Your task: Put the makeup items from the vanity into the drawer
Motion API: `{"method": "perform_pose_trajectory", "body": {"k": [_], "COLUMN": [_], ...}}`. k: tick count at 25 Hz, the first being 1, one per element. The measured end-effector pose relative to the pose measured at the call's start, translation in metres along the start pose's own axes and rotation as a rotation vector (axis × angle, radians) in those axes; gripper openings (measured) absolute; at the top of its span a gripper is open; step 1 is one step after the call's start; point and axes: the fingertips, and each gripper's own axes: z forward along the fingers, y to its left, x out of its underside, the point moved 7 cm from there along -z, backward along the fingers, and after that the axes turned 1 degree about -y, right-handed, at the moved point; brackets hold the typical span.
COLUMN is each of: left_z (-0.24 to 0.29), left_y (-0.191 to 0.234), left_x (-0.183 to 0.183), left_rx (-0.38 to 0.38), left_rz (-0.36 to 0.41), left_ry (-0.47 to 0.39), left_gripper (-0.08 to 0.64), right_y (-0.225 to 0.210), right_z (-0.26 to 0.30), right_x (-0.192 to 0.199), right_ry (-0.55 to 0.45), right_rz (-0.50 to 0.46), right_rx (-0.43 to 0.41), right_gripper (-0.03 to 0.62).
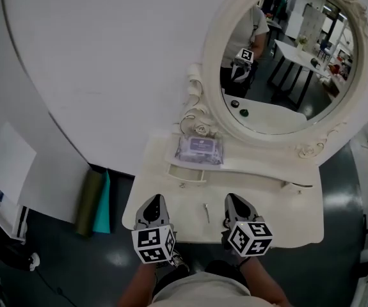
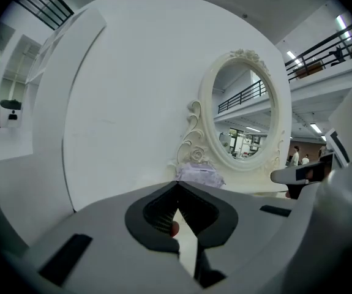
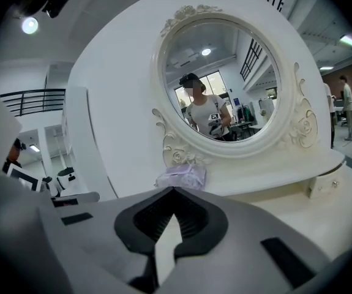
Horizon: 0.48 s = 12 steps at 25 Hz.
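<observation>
Approach was the step I judged myself to be in: both tools hovered over the near edge of the vanity, low in the frame, and nothing had gone into the drawer yet. My left gripper had its jaws together at the tips. Its own view showed a small reddish spot low against one pad, and I could not tell what that was. My right gripper was fully closed and held nothing.

The task's things lay ahead of me. A slim stick lay on the bare top between the two grippers. A purple packet sat on the raised shelf at the foot of the mirror, just above the middle of the frame. Just below it, the small drawer looked a little pulled out, though I couldn't be sure how far.

To do this well, I reckoned the drawer came first. One gripper had to spread, take the handle squarely and draw it straight, leaving room to drop things in. The stick was thin and lay flat, so I judged it needed jaws opened only a little and brought down across it rather than along it. The packet looked soft, and a pinch at its edge seemed safer than a squeeze in the middle.
</observation>
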Motion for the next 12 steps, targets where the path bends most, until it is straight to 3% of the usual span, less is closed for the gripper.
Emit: {"method": "perform_pose_trajectory", "body": {"k": [6, 12], "left_z": [0.022, 0.030], "left_y": [0.003, -0.006], "left_x": [0.024, 0.051], "left_rx": [0.046, 0.053], "left_rz": [-0.010, 0.024], "left_ry": [0.074, 0.154], "left_gripper": [0.003, 0.005], "right_y": [-0.011, -0.025], "right_z": [-0.003, 0.012], "right_x": [0.023, 0.044], "right_ry": [0.066, 0.126], "right_rz": [0.024, 0.048], "right_rx": [0.066, 0.069], "right_gripper": [0.017, 0.017]}}
